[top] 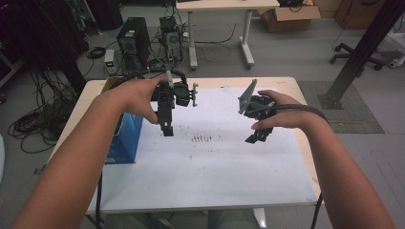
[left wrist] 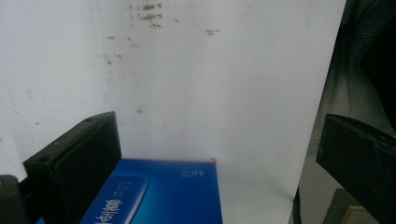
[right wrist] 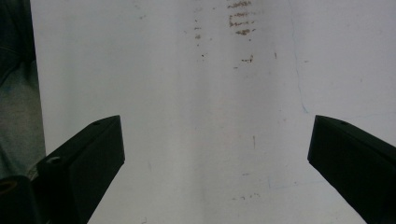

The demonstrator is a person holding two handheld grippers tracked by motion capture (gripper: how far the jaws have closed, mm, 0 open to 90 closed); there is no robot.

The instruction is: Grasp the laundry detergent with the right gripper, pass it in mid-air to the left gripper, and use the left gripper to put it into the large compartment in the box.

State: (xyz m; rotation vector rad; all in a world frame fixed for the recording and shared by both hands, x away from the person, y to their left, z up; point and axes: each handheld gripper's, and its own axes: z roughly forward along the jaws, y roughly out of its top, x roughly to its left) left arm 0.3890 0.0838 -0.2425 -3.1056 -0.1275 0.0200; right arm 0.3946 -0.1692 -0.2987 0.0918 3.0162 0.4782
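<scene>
a blue box [top: 125, 138] with white lettering stands at the left edge of the white table [top: 215, 176]. the left gripper [top: 168, 131] hovers just beside it, jaws spread wide and empty. the right gripper [top: 258, 136] hangs well apart, jaws spread too.

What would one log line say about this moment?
left gripper: open, above blue box | right gripper: open, holding nothing, above white sheet | contact: none

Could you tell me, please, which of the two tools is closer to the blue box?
The left tool: it hangs beside the blue box at the table's left edge, while the right tool hangs over bare white tabletop.
</scene>
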